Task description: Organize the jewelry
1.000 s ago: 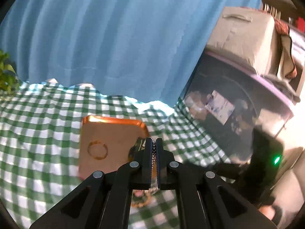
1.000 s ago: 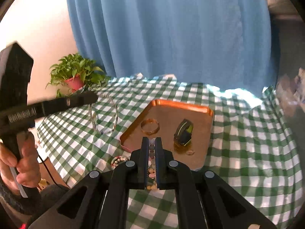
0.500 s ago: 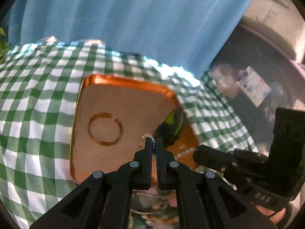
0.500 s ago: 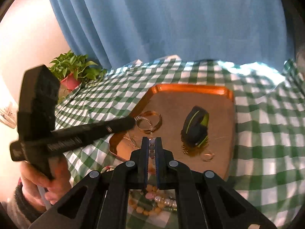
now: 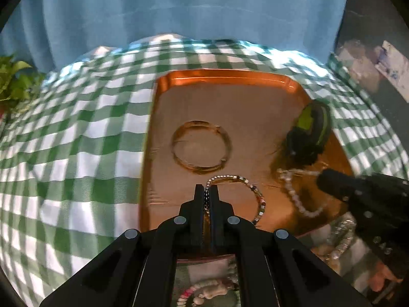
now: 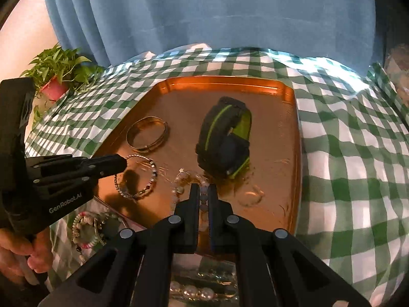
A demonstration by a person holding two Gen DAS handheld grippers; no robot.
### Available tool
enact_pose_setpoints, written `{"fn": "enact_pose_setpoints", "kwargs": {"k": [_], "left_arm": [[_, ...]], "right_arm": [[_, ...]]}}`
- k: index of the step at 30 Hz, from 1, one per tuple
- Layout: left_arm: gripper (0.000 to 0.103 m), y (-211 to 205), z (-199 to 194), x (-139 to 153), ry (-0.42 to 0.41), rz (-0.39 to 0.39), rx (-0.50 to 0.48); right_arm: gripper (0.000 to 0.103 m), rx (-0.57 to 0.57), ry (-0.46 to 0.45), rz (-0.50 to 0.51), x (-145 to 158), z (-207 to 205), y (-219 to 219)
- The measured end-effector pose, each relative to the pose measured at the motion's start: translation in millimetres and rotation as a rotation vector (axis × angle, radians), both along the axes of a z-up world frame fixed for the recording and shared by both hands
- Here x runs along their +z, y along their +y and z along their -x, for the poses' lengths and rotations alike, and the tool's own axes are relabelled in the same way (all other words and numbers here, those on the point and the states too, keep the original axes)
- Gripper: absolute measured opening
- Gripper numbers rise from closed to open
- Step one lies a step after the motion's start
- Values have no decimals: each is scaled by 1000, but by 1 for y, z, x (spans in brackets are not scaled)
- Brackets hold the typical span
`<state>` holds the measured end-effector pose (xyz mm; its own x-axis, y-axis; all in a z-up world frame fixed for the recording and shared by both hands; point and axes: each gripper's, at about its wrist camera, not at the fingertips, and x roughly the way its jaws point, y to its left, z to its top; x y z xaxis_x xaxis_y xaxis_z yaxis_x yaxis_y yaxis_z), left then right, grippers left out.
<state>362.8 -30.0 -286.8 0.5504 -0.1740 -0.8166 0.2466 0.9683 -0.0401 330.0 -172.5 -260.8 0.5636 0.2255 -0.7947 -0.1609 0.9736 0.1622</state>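
A copper tray (image 5: 219,75) (image 6: 225,80) lies on a green checked cloth. In it are a gold bangle (image 5: 200,151) (image 6: 147,134) and a black and green watch band (image 5: 310,133) (image 6: 225,143). My left gripper (image 5: 207,192) is shut on a small beaded bracelet (image 5: 251,188) (image 6: 135,176) that hangs over the tray's near part. My right gripper (image 6: 203,190) is shut on a pale bead bracelet (image 6: 180,184) (image 5: 294,192), low over the tray by the watch band.
More beaded bracelets (image 5: 207,290) (image 6: 87,227) lie on the cloth just in front of the tray. A potted plant (image 6: 57,76) stands at the far left. A blue curtain (image 6: 204,12) hangs behind the table. A clear ring (image 6: 251,197) lies in the tray.
Both grippers have come forward and down over the tray, each carrying its bracelet. The bracelets now hang just above or on the tray floor.
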Motion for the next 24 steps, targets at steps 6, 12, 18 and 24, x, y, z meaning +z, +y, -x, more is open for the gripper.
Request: {"fn": "enact_pose_setpoints", "kwargs": {"k": [6, 12, 18, 24], "left_arm": [[89, 10, 8, 10, -30, -13, 81], [98, 10, 44, 48, -143, 46, 93], [98, 15, 78, 60, -111, 89, 89], [98, 47, 132, 72, -120, 140, 139]], "right_arm": [[65, -84, -70, -26, 18, 18, -17], [72, -52, -116, 27, 45, 56, -15], [87, -155, -207, 52, 64, 107, -25], [96, -178, -145, -9, 69, 150, -41]]}}
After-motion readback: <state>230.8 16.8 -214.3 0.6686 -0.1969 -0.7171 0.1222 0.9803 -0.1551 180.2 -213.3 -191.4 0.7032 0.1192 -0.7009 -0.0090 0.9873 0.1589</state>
